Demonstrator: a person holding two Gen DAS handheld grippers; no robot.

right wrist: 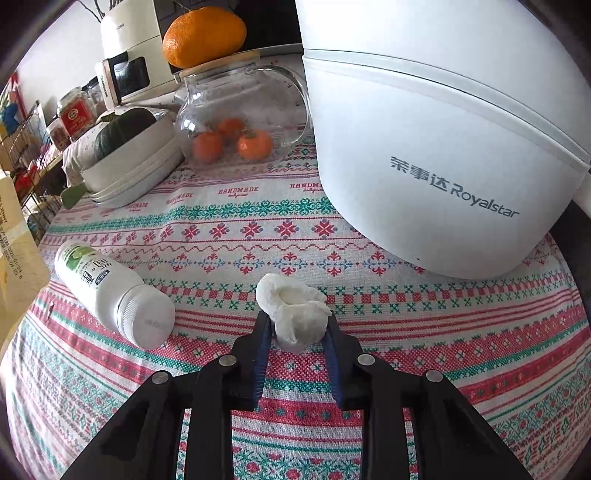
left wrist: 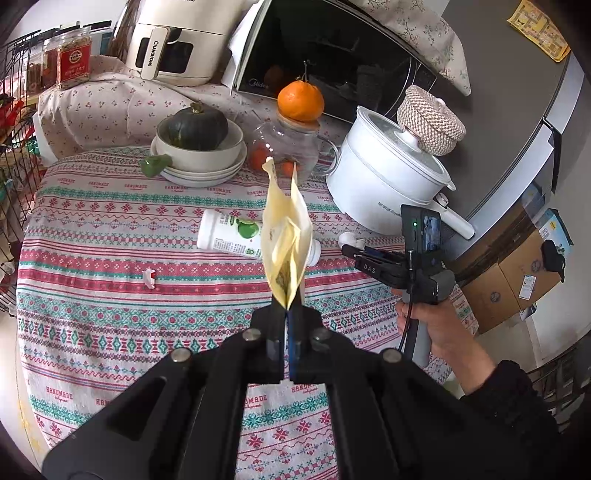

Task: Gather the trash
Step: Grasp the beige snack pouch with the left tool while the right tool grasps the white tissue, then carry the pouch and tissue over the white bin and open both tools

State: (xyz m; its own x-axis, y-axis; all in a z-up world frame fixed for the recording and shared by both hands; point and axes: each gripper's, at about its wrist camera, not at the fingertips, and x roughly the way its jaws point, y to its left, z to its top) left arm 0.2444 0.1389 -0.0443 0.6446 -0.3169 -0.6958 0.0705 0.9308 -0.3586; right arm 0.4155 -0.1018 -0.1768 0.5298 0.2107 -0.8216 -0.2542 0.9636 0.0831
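My left gripper (left wrist: 286,308) is shut on the bottom edge of a yellow empty packet (left wrist: 286,229), which stands up above the patterned tablecloth (left wrist: 110,332); the packet also shows at the left edge of the right wrist view (right wrist: 14,236). My right gripper (right wrist: 297,325) has its blue pads pressed against both sides of a crumpled white tissue (right wrist: 291,306) lying on the cloth in front of the white cooker. A white plastic bottle (right wrist: 107,288) with a green label lies on its side to the left of the tissue. A small white and red scrap (left wrist: 149,277) lies further left.
A white electric cooker (right wrist: 424,147) stands close behind the tissue. Behind are a glass teapot (right wrist: 236,122) holding small oranges with an orange (right wrist: 205,35) on its lid, stacked bowls (right wrist: 129,177) with a green squash, an air fryer (left wrist: 173,40) and a microwave (left wrist: 332,62). Cardboard boxes (left wrist: 517,280) sit on the floor.
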